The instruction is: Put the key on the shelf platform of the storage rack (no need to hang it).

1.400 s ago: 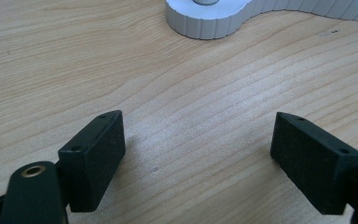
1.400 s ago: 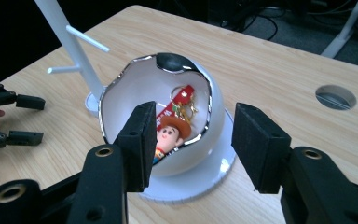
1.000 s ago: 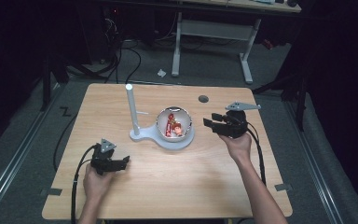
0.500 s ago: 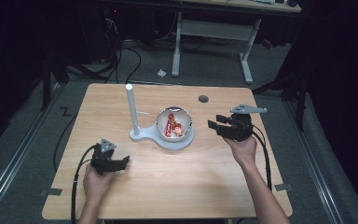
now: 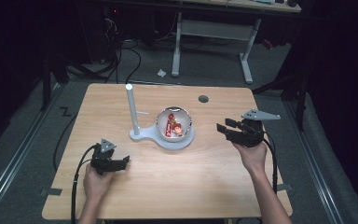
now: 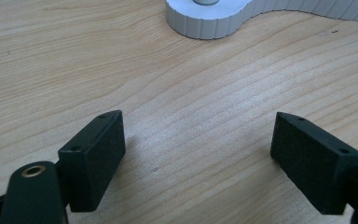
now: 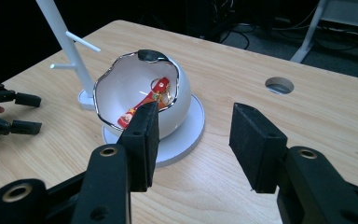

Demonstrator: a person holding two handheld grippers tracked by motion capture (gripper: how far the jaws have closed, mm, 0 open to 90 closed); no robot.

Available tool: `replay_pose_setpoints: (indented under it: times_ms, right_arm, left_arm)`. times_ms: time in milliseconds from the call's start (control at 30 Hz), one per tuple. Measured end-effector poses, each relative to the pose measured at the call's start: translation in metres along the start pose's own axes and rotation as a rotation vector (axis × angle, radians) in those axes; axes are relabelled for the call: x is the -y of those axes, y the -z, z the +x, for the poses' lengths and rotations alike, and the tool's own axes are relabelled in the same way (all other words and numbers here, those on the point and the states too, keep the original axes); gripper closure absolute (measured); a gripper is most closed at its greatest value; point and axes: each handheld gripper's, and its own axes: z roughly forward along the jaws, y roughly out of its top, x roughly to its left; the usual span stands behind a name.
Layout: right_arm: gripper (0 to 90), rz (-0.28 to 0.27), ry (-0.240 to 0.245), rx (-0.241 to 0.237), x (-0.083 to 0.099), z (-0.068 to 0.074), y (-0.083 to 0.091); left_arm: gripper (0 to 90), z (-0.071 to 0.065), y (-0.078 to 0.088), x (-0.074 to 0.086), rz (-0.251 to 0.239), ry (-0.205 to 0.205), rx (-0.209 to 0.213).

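Red keychain (image 7: pixel 145 100) lies in the bowl (image 7: pixel 179 88) ahead; my right gripper (image 7: pixel 193 133), empty, has just narrowed and backed off.

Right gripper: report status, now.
Right gripper empty, jaws just been closing, nothing between them, off to the side of the bowl. Left gripper open on bare table. Red keychain in bowl. Path clear.

A light wooden table (image 5: pixel 214 186) with a round hole (image 5: pixel 203 99) stood on a grey floor (image 5: pixel 23 140) in a dim room; black cables (image 5: pixel 121 56) trailed behind it. Beyond stood a white-legged desk (image 5: pixel 212 30); a crumpled scrap (image 5: pixel 161 73) lay near its leg.
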Motion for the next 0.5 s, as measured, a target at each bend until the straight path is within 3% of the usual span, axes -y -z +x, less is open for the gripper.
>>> replay_pose_setpoints:
  times_ms: [300, 500]
  right_arm:
    - [52.7, -0.006, -0.018, -0.007, 0.006, 0.000, 0.014]
    - [52.7, -0.005, -0.028, 0.016, 0.011, -0.004, 0.029]
  left_arm:
    - [18.2, 0.000, 0.000, 0.000, -0.001, 0.000, -0.001]
    - [18.2, 0.000, 0.000, 0.000, -0.001, 0.000, -0.001]
